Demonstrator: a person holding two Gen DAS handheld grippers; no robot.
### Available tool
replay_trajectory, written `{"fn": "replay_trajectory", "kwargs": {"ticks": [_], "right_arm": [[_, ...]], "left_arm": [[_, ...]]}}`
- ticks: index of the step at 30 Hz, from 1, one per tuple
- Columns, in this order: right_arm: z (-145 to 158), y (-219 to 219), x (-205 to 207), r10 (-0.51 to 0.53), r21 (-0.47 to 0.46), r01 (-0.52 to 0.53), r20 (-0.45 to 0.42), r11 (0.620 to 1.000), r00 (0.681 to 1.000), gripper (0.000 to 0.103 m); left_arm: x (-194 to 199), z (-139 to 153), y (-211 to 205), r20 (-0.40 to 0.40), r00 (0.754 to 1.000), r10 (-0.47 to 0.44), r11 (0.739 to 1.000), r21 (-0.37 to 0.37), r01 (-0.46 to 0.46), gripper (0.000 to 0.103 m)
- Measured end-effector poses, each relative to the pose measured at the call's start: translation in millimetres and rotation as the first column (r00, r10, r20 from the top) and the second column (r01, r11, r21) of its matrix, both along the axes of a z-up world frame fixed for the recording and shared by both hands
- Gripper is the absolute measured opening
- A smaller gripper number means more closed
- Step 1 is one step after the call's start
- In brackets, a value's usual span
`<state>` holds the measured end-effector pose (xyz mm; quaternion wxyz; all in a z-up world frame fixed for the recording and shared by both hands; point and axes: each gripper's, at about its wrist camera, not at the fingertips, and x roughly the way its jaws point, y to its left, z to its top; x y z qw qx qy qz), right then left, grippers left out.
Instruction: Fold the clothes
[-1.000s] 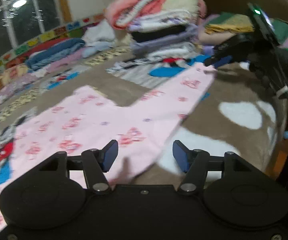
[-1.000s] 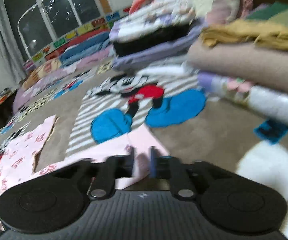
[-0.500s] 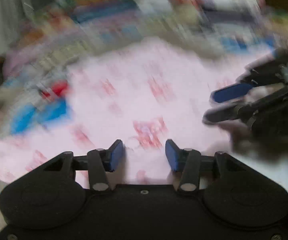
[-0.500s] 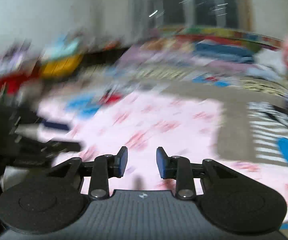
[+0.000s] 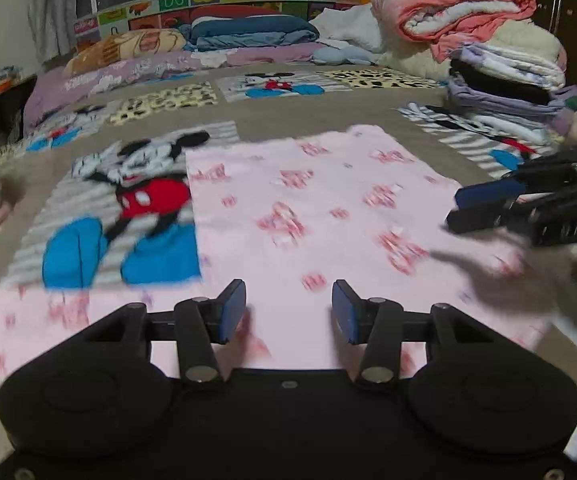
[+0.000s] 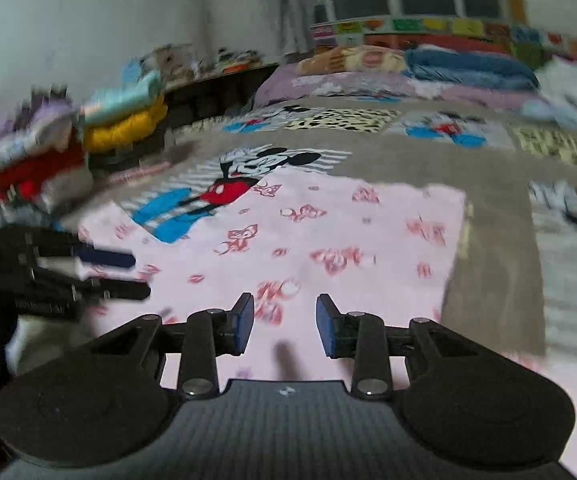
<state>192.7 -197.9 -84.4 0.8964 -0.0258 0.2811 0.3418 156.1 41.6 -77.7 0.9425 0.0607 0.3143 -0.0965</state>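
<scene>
A pink garment (image 5: pixel 328 208) printed with red bows lies spread flat on the brown cartoon-mouse bedspread (image 5: pixel 288 120). My left gripper (image 5: pixel 288 314) hovers low over its near edge, open, with only cloth showing below the gap. My right gripper (image 5: pixel 484 206) comes in from the right edge of that view, just above the garment's right side. In the right wrist view the pink garment (image 6: pixel 348 240) fills the middle, and my right gripper (image 6: pixel 284 324) is open above it with nothing between the pads. My left gripper (image 6: pixel 104 274) reaches in from the left.
A tall stack of folded blankets (image 5: pixel 488 48) stands at the right of the bed. Folded clothes (image 6: pixel 68 148) are piled at the left edge. Pillows and rolled bedding (image 5: pixel 248 30) line the far side under the window.
The right gripper, shut on the garment's far corner a second ago, has swung left and now stands open over the garment. The left gripper also swung round, and its jaws narrowed.
</scene>
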Motion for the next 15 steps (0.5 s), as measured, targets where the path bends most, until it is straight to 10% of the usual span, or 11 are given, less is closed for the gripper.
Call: {"fn": "replay_trajectory", "kwargs": {"ticks": [8,15], "right_arm": [[-20.6,51.5,56.8,0.073,-0.184,-0.083,-0.059,0.979,0.996,0.037],[-23.0,20.2,75.2,-0.016,-0.176,-0.003,-0.104,0.984,0.994,0.038]], "left_arm": [[89.3,-21.6,9.2,-0.175,0.982,-0.069,0.996,0.052,0.079,0.056],[79.0,-22.8,10.3,-0.121,0.992,-0.029,0.997,0.064,0.037,0.056]]}}
